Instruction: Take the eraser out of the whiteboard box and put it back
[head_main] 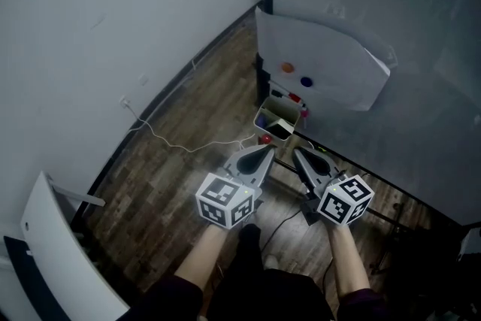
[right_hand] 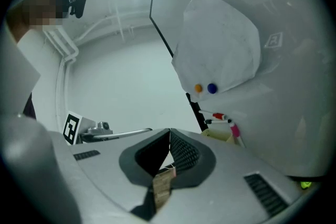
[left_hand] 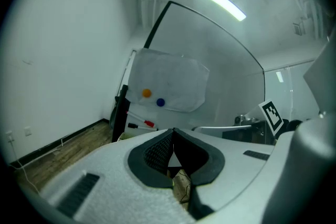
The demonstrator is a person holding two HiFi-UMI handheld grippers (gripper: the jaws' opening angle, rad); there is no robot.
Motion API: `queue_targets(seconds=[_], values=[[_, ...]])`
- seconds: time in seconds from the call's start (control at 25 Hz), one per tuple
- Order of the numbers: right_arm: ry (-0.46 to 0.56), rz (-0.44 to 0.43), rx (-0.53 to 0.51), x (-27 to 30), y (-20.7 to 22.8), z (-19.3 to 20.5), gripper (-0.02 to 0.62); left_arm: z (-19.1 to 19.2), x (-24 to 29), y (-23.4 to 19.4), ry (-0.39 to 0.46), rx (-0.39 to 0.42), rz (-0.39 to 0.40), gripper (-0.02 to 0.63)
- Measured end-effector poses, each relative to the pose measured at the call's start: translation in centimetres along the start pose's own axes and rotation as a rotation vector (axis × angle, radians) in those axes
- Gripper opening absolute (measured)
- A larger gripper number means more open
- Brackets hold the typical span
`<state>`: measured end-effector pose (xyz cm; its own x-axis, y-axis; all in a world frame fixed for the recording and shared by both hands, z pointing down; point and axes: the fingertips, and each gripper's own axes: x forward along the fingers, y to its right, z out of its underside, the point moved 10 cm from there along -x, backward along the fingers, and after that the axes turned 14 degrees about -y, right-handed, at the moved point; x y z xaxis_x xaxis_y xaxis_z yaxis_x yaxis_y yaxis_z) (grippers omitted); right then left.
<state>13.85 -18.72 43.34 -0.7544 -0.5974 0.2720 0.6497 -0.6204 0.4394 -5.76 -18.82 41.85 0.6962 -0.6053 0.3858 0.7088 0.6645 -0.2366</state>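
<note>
Left gripper (head_main: pixel 268 149), right gripper (head_main: pixel 297 152) both closed, empty, tips pointing up-frame at whiteboard box (head_main: pixel 272 116), frame centre; eraser's long axis indiscernible

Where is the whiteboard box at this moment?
Head view, near centre: the whiteboard box sits just below the white sheet, right beyond the tips of the left gripper and right gripper.

Past my grey fingertips (head_main: pixel 255 160) I see a white board (head_main: pixel 338 56) carrying an orange dot (head_main: pixel 288 68) and a blue dot (head_main: pixel 306 82); beneath them, brown wood-grain floor (head_main: pixel 188 116) (my cubes (head_main: pixel 225 199) wear black-and-white squares).
</note>
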Motion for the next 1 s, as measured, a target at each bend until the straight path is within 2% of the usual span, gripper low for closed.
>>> queue_targets(seconds=[0.2,0.4,0.56,0.68,0.72,0.76,0.8,1.0], values=[[-0.022,0.030,-0.005,1.4,1.5,0.1,0.003,0.4,1.4,-1.5,-0.020,-0.002,0.000,0.005],[-0.021,0.073,-0.025,-1.8,-2.0,3.3,0.003,3.2,-1.7,2.3,-0.024,0.020,0.035,0.005],[-0.045,0.088,-0.052,0.4,-0.5,3.3,0.005,3.4,0.2,0.2,-0.037,0.014,0.057,0.005],[-0.066,0.106,-0.092,0.1,-0.7,3.6,0.010,3.8,0.1,0.7,-0.044,0.009,0.064,0.005],[-0.074,0.115,-0.104,0.3,-0.5,3.6,0.037,3.8,0.2,0.6,-0.045,0.006,0.065,0.005],[-0.081,0.123,-0.113,0.6,-0.2,3.5,0.097,3.8,0.5,0.2,-0.046,0.004,0.068,0.005],[-0.088,0.132,-0.121,1.0,0.2,3.4,0.118,3.8,0.8,-0.2,-0.048,0.002,0.071,0.005],[-0.113,0.159,-0.148,1.7,1.8,3.5,0.171,4.2,1.2,-0.7,-0.061,-0.011,0.079,0.005]])
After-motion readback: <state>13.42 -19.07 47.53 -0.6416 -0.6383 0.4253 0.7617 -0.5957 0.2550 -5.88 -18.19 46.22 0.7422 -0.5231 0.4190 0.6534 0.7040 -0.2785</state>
